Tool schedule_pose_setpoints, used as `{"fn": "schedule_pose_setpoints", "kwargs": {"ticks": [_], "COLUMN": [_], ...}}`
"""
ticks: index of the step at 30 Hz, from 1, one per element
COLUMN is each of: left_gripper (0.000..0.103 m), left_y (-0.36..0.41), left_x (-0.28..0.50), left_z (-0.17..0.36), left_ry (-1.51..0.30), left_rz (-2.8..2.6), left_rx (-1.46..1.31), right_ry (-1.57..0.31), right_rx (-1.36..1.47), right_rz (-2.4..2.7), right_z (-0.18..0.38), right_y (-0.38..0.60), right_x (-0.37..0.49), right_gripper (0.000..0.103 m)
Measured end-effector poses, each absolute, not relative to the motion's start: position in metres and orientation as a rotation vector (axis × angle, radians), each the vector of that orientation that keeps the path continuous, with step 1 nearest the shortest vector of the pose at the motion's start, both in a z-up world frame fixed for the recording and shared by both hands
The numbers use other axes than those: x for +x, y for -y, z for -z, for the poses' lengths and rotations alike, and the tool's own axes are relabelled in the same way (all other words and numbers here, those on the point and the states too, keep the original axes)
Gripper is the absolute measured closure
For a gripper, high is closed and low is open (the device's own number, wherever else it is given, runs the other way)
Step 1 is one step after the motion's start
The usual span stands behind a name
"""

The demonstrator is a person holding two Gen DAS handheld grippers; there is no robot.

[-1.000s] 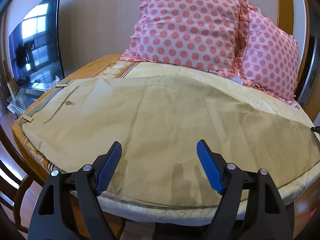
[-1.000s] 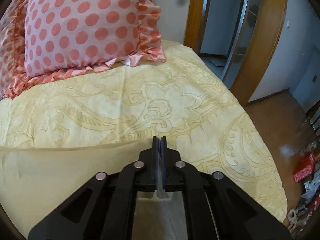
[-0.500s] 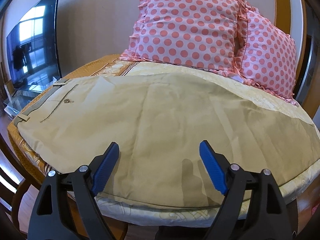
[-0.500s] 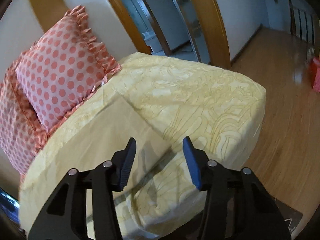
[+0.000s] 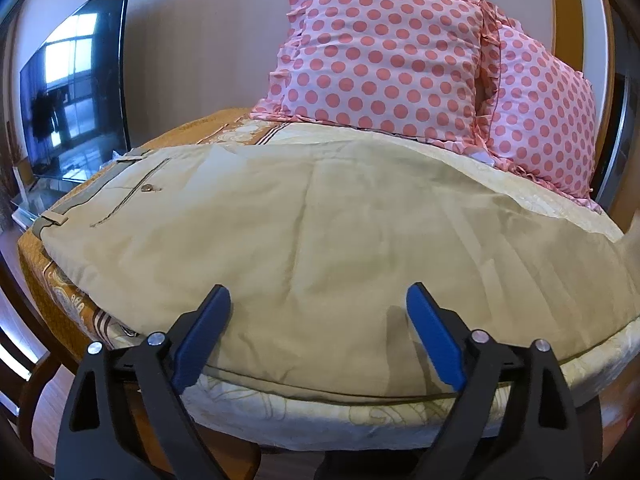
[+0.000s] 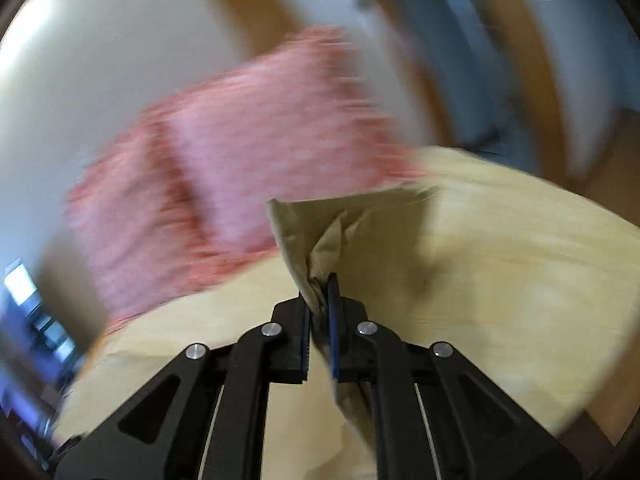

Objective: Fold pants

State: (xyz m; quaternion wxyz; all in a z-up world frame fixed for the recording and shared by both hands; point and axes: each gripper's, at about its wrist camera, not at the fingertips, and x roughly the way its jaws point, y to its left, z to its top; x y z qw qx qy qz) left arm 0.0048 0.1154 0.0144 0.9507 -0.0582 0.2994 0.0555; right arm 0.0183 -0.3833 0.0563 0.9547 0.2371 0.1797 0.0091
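Observation:
Khaki pants (image 5: pixel 320 220) lie flat across the bed, waistband and back pocket button at the left, legs running right. My left gripper (image 5: pixel 318 312) is open and empty, hovering over the pants' near edge. In the blurred right wrist view my right gripper (image 6: pixel 320 284) is shut on the hem end of the pants (image 6: pixel 320 236), which stands up bunched above the jaws, lifted off the bed. That raised end shows at the right edge of the left wrist view (image 5: pixel 628 236).
Two pink polka-dot pillows (image 5: pixel 384 56) lean on the wall behind the pants. A yellow patterned bedspread (image 5: pixel 320 416) covers the bed. A television (image 5: pixel 76 104) stands at the left. A wooden door frame (image 6: pixel 532 60) is at the right.
My right gripper went from open beside the hem to shut on the pants' leg end and has lifted it, moving fast. My left gripper stayed open and shifted slightly closer.

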Motion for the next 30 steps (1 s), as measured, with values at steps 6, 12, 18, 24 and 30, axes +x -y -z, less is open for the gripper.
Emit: {"fn": "schedule_pose_setpoints", "kwargs": {"ticks": [6, 12, 18, 24, 30], "left_gripper": [0.012, 0.012, 0.012, 0.012, 0.012], "left_y": [-0.136, -0.191, -0.258, -0.286, -0.312], "left_x": [-0.015, -0.044, -0.052, -0.038, -0.023], "left_z": [-0.030, -0.041, -0.032, -0.026, -0.020], "left_ry": [-0.540, -0.502, -0.498, -0.511, -0.503], "left_rz": [-0.119, -0.280, -0.323, -0.365, -0.396], "left_rx": [-0.238, -0.318, -0.557, -0.623, -0.689], "right_ry": [-0.556, -0.791, -0.673, -0.765, -0.754], "right_rx": [0.319, 0.164, 0.124, 0.029, 0.046], "right_rz": [-0.579, -0.700, -0.754, -0.680, -0.697], "right_z": [-0.045, 0.018, -0.011, 0.007, 0.007], "right_y": [0.196, 0.112, 0.115, 0.101, 0.104], "right_x": [0.075, 0.083, 0.070, 0.085, 0.083], "right_gripper": [0.096, 0.093, 0.052, 0.039, 0.033]}}
